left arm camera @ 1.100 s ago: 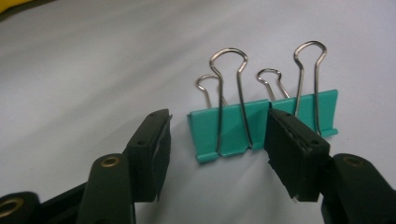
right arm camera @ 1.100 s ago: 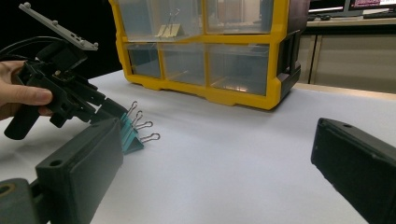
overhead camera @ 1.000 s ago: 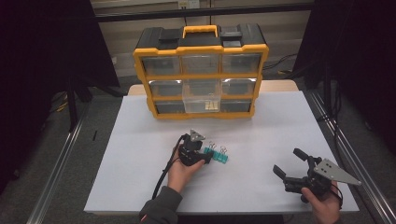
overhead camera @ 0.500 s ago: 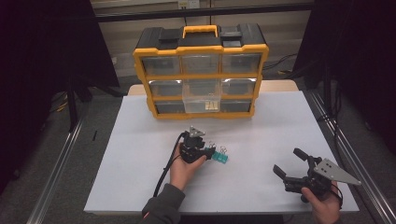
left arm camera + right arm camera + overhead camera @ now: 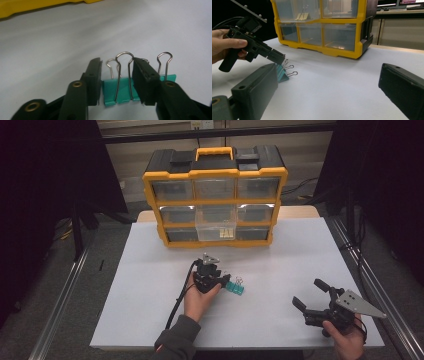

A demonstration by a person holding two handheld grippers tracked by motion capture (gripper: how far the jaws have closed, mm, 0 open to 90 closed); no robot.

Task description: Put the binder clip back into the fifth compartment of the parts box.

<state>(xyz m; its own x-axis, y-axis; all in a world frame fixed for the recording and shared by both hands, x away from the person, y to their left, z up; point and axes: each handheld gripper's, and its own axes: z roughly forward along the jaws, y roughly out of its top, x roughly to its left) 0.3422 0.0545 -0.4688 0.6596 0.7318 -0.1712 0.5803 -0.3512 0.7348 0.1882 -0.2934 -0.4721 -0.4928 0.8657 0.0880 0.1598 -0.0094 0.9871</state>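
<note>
Two teal binder clips lie side by side on the white table, wire handles up. My left gripper is right over them and open. In the left gripper view its jaws straddle the nearer clip; the second clip peeks out behind the right jaw. The right gripper view shows that gripper tilted down just above the clips. My right gripper rests at the table's front right, open and holding nothing, its pads wide apart.
A yellow and black drawer organiser stands at the back of the table. Its clear middle drawer is pulled out and holds yellowish binder clips. A black cable trails from the left gripper toward the front edge.
My left gripper has edged slightly toward the teal clips. The right gripper has stayed where it was.
</note>
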